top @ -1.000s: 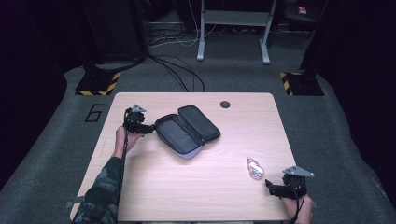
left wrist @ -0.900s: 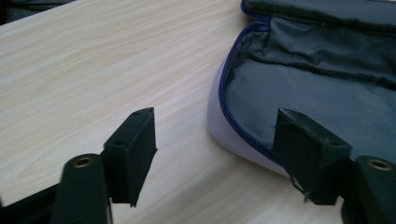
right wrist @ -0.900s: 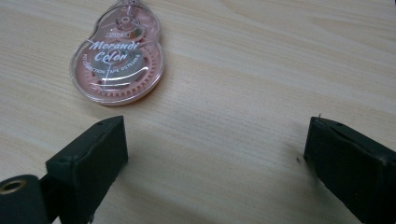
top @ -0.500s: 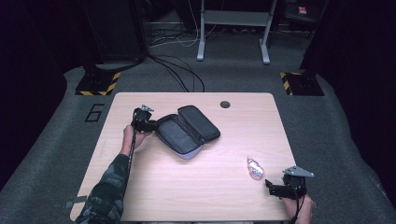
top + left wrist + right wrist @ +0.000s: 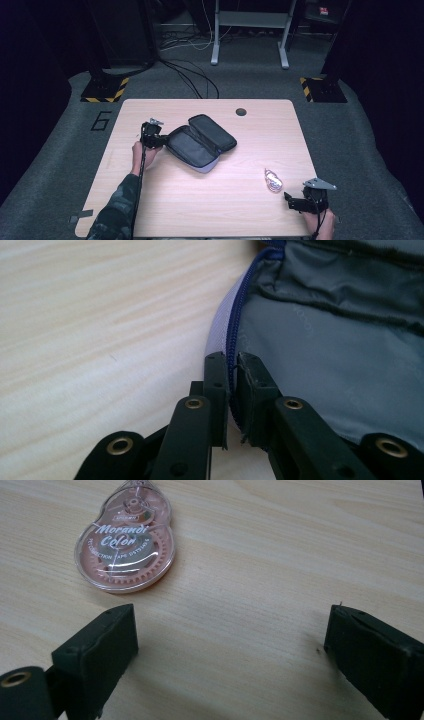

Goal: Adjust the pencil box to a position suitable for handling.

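Left hand-held gripper [image 5: 232,365] pinches the zipped rim of the open grey fabric pencil case [image 5: 200,142]; right hand-held gripper [image 5: 230,630] spread wide near the pink correction-tape dispenser [image 5: 127,545] on the tabletop [image 5: 225,200].

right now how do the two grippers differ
The left gripper has its fingers shut on the rim of the open case; the right gripper is wide open, holding nothing. The left is at the case, the right sits short of the pink tape dispenser. Both are low over the table.
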